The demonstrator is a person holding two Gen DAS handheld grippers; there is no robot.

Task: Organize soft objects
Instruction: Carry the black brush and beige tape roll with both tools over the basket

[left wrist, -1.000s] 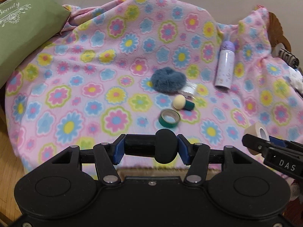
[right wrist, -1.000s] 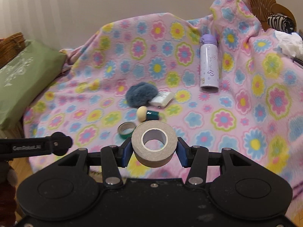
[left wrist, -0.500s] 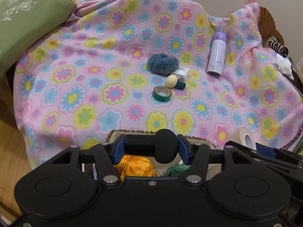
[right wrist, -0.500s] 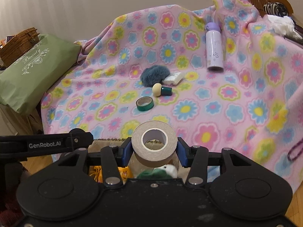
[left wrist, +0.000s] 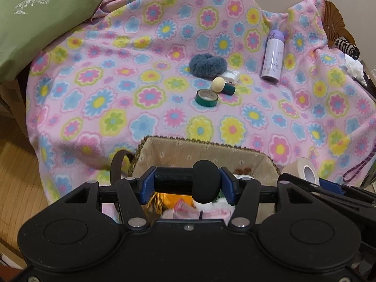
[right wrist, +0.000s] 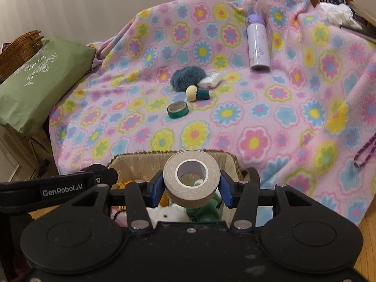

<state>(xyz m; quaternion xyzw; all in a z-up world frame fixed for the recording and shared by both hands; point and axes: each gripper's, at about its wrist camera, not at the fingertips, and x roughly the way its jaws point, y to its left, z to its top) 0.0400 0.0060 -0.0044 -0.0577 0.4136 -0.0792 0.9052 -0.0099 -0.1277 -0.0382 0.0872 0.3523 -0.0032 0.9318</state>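
My left gripper (left wrist: 186, 185) is shut on a black foam-tipped cylinder (left wrist: 204, 184), held above a fabric-lined basket (left wrist: 188, 151) with soft toys in it. My right gripper (right wrist: 191, 185) is shut on a beige tape roll (right wrist: 191, 176), above the same basket (right wrist: 141, 162); the roll also shows in the left wrist view (left wrist: 303, 171). On the flowered blanket (left wrist: 117, 98) lie a blue fluffy scrunchie (left wrist: 208, 65), a cream sponge with a green handle (left wrist: 222, 85), a green tape roll (left wrist: 206, 97) and a small white pack (left wrist: 231, 76).
A lilac bottle (left wrist: 273, 56) lies on the blanket at the right. A green pillow (left wrist: 35, 21) sits at the far left, with a wicker basket (right wrist: 18, 49) behind it. A purple cord (right wrist: 365, 152) hangs at the right edge. Wooden floor (left wrist: 16, 171) lies below.
Both grippers have pulled back from the blanket and now hover over the basket, each holding the same thing. The basket's lining and toys have come into view.
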